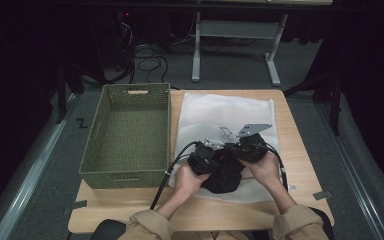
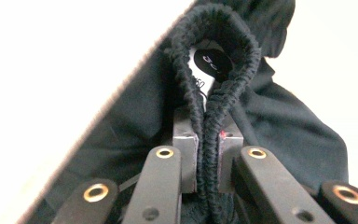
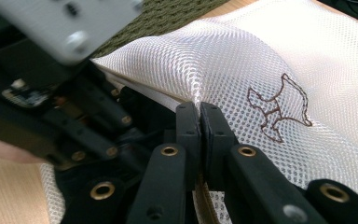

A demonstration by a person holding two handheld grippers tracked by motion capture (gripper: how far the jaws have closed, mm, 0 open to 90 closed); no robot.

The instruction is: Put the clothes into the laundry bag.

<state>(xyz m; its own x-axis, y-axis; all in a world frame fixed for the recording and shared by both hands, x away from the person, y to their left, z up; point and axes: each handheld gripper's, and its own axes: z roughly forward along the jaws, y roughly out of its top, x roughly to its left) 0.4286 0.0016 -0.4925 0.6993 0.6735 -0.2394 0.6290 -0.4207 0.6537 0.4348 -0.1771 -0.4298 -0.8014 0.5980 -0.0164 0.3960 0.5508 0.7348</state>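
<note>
Left to right: an empty olive-green woven basket (image 1: 125, 135) stands on the wooden table (image 1: 300, 165), beside a white mesh laundry bag (image 1: 220, 112). The left gripper (image 2: 208, 154) has its jaws clamped on the ribbed hem of a black fabric garment (image 1: 223, 175), bunched at the bag's near edge. The right gripper (image 3: 199, 135), touching-close, pinches the bag's mesh rim; the bag's mouth lies directly ahead of the garment.

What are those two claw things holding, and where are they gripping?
The left gripper pinches the black garment by its ribbed hem. The right gripper pinches the white mesh bag at its edge.
</note>
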